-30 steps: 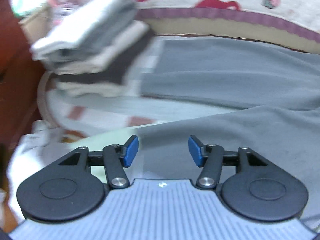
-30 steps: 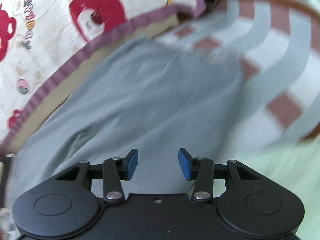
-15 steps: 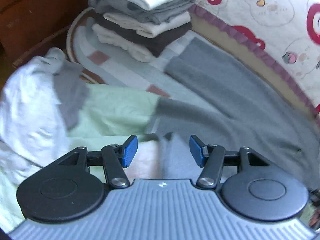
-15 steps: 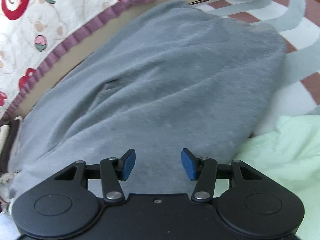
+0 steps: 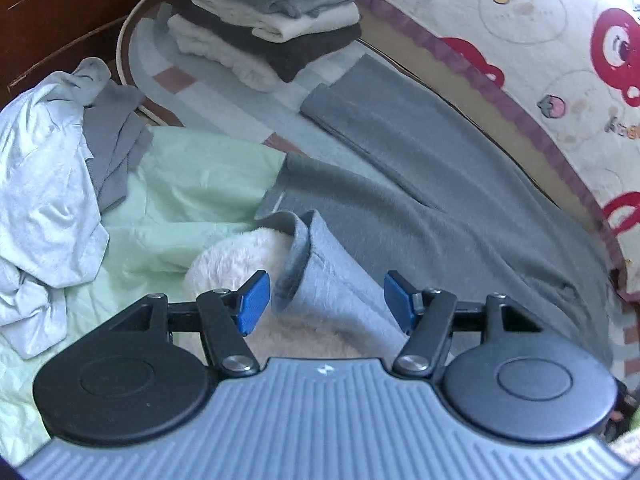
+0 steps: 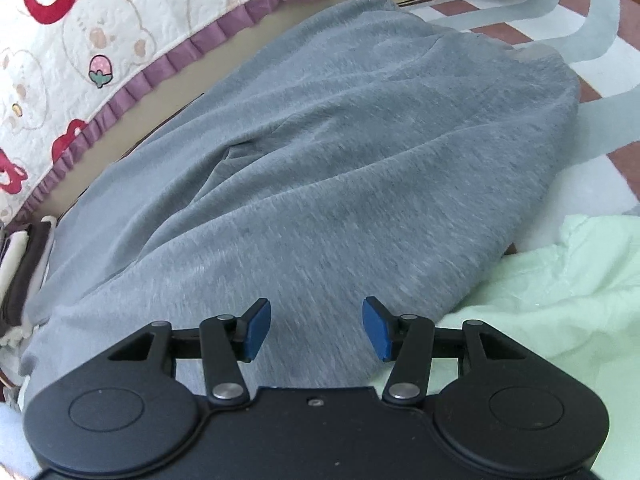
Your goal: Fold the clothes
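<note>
A grey fleece-lined garment point(image 5: 432, 200) lies spread on the floor beside the bed; in the right wrist view it point(image 6: 340, 152) fills most of the picture. One end is turned over point(image 5: 304, 248) and shows its cream fleece lining point(image 5: 236, 256). My left gripper point(image 5: 326, 304) hangs just above this turned end. Its jaws are opening, with the fabric between them and the pads not pressing on it. My right gripper point(image 6: 316, 328) is open over the garment's near edge, with nothing gripped.
A stack of folded clothes point(image 5: 272, 20) stands on the striped rug point(image 5: 208, 80) at the back left. Crumpled pale clothes point(image 5: 44, 184) lie on a pale green sheet point(image 5: 192, 184). A bear-print bedspread point(image 5: 540, 40) borders the garment; brown wooden furniture point(image 5: 60, 8) stands far left.
The left view has swung from the folded stack to the garment's turned end, which now sits between wider jaws. The right gripper has slid a little along the grey garment, jaws slightly wider.
</note>
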A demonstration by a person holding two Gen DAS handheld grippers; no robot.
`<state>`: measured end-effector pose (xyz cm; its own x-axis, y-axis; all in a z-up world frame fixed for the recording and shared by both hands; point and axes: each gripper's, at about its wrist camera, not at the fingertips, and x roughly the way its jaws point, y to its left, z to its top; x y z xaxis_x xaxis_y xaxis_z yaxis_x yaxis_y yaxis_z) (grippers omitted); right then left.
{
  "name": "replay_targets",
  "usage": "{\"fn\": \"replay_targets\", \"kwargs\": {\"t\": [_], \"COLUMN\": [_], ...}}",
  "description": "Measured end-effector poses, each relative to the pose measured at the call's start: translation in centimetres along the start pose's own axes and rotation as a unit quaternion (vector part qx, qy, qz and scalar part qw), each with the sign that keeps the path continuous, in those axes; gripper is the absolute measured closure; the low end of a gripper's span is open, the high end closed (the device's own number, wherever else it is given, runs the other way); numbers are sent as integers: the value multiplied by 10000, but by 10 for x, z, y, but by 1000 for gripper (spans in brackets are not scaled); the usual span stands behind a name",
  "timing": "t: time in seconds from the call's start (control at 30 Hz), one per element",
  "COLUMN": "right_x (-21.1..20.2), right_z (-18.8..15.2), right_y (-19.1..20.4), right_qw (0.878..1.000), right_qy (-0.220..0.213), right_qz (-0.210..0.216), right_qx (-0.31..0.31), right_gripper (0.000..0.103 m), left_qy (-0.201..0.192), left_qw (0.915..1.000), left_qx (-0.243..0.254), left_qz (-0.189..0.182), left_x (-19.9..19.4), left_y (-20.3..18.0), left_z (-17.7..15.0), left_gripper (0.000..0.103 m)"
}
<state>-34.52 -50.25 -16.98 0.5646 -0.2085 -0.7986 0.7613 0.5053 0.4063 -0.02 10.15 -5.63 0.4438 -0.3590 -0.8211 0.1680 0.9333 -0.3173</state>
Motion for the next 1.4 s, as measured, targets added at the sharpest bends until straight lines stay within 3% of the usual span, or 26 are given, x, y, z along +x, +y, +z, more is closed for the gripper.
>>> {"fn": "replay_targets", "kwargs": {"t": [0.07, 0.1, 0.13, 0.17, 0.27, 0.4, 0.53, 0.67, 0.83, 0.93, 0.97, 1.03, 1.13, 1.2, 1.23, 1.3, 1.4], "right_x": [-6, -9, -10, -12, -13, -11, -8, -1, -1, 7, 14, 25, 6, -25, -39, -56, -64], "right_z": [-3, -4, -5, -7, -13, -20, -31, -43, -58, -68, -71, -73, -49, -27, -17, -5, 8], "right_y": [-3, -5, -7, -8, -12, -16, -21, -32, -21, -17, -16, -5, 27, 36, 40, 50, 67], "right_qw": [10000, 10000, 10000, 10000, 9999, 9985, 9928, 9796, 9772, 9784, 9772, 9783, 9828, 9634, 9584, 9638, 9717], "right_qy": [0, 1, 20, 37, 64, 189, 227, 269, 563, 569, 484, 211, -606, -1363, -1551, -1700, -1726], "right_qz": [34, 51, 70, 89, 113, 363, 864, 1152, 984, 1059, 1121, 1323, 1594, 2203, 2298, 2036, 1584], "right_qx": [-19, -27, -9, 9, 105, 361, 797, 1627, 1795, 1679, 1737, 1579, 705, 687, 680, 282, -308], "right_gripper": [47, 47, 47, 47, 46, 46, 42, 41, 41, 40, 42, 94, 97, 97, 97, 97, 97], "left_qy": [9, 6, -34, -284, -1154, -1831, -1816, -1765, -2403, -2544, -2509, -2433, -2608, -2912, -3075, -3330, -3440], "left_qw": [10000, 9999, 9995, 9980, 9815, 9706, 9750, 9773, 9615, 9578, 9585, 9612, 9551, 9444, 9386, 9305, 9292], "left_qx": [8, 21, 158, 465, 1470, 1517, 1196, 1038, 1156, 1310, 1344, 1279, 1355, 1470, 1497, 1422, 1004], "left_qz": [-63, -155, -275, -322, -406, -375, -462, -535, -667, -251, -155, -247, -381, -404, -446, -559, -904], "left_x": [11, 15, 17, 7, -26, -73, -84, -74, -92, -86, -78, -64, -60, -71, -77, -87, -86], "left_y": [0, 0, -2, -11, -45, -48, -21, -6, -3, -10, -13, -14, -18, -22, -23, -23, -20], "left_z": [-2, -3, -3, -5, -11, -12, -27, -47, -55, -57, -58, -57, -51, -48, -48, -45, -35], "left_gripper": [40, 50, 96, 99, 99, 99, 98, 99, 99, 99, 99, 99, 99, 99, 99, 99, 99]}}
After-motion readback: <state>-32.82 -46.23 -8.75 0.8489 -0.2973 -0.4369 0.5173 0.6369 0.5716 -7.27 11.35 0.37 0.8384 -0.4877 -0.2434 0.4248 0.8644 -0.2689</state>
